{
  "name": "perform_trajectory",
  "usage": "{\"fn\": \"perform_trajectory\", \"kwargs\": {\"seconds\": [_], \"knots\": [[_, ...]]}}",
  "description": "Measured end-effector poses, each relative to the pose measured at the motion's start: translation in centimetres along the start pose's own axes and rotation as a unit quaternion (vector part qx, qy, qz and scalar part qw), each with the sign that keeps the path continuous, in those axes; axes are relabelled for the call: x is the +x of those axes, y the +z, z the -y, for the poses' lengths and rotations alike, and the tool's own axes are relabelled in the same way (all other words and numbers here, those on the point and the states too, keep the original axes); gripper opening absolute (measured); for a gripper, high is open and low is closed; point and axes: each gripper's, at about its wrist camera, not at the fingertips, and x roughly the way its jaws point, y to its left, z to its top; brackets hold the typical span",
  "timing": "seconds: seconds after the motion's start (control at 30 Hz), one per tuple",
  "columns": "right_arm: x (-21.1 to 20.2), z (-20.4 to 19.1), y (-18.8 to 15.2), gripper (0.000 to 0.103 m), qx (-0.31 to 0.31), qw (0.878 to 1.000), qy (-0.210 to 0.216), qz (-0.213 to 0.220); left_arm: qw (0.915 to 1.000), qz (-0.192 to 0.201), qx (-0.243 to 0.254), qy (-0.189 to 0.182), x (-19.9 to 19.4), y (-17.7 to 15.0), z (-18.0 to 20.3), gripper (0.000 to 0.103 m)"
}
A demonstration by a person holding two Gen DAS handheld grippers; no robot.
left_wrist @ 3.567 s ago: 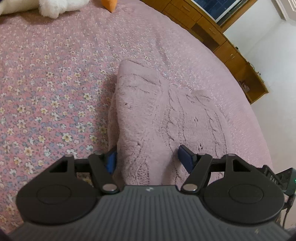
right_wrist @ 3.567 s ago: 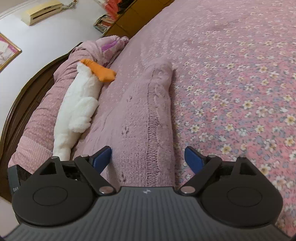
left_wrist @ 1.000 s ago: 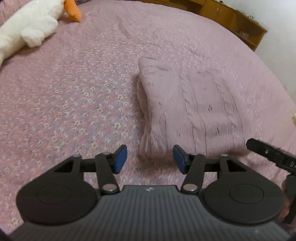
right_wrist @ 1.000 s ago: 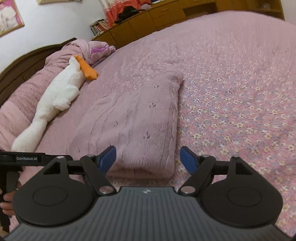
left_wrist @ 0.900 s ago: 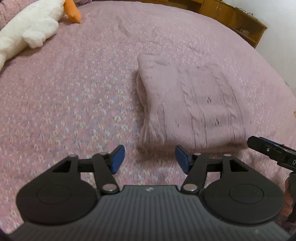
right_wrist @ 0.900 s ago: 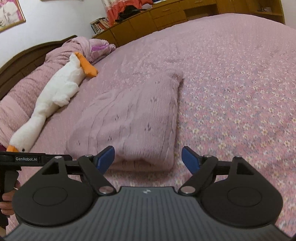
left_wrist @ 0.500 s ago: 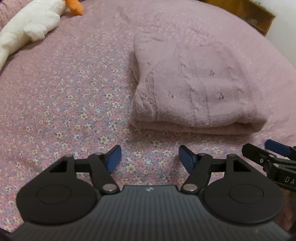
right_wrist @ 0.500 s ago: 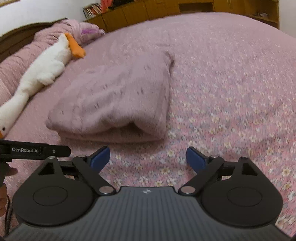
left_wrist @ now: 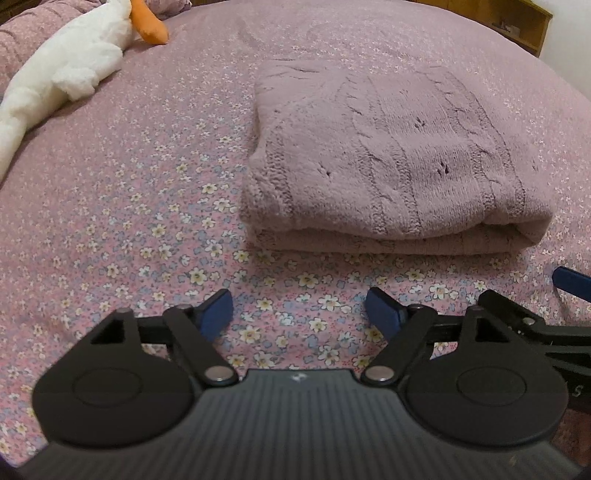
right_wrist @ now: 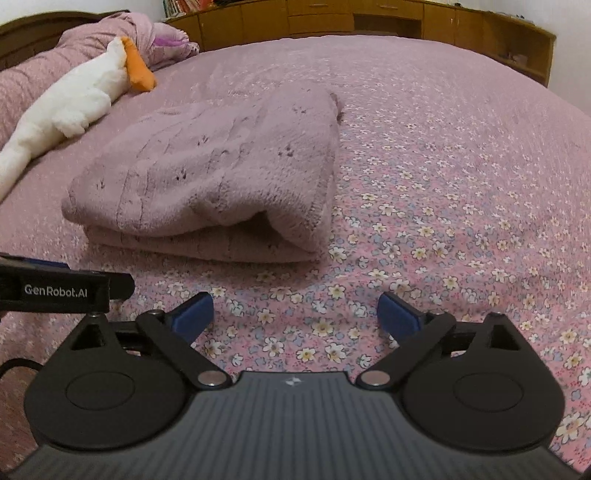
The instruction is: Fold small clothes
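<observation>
A mauve cable-knit sweater [left_wrist: 391, 162] lies folded in a thick rectangle on the flowered pink bedspread [left_wrist: 129, 206]. Its layered open edge faces both cameras. My left gripper [left_wrist: 299, 314] hovers low over the spread just in front of that edge, jaws opening, nothing between them. In the right wrist view the same sweater [right_wrist: 218, 177] sits ahead and to the left. My right gripper [right_wrist: 295, 314] is near its front right corner, jaws opening wide and empty. Each gripper shows at the edge of the other's view.
A white plush goose [right_wrist: 70, 99] with an orange beak lies at the far left by a bunched pink quilt [right_wrist: 147, 29]. Wooden cabinets [right_wrist: 369, 18] line the wall beyond the bed. Bare flowered spread stretches to the right of the sweater.
Both grippers have sunk closer to the bed and widened their jaws. The sweater's folded front edge now shows side-on, larger in both views; the sweater itself has not moved.
</observation>
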Motion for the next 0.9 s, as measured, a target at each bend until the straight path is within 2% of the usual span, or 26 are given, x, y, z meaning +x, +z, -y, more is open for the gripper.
{"fn": "perform_trajectory", "kwargs": {"seconds": [0.13, 0.9], "knots": [[0.25, -0.14, -0.03, 0.103, -0.003, 1.000, -0.001, 0.000, 1.0000, 0.000, 0.001, 0.004, 0.14, -0.06, 0.37, 0.083], [0.39, -0.30, -0.13, 0.103, -0.002, 1.000, -0.003, 0.005, 0.9999, 0.010, 0.003, 0.014, -0.24, -0.56, 0.65, 0.084]]}}
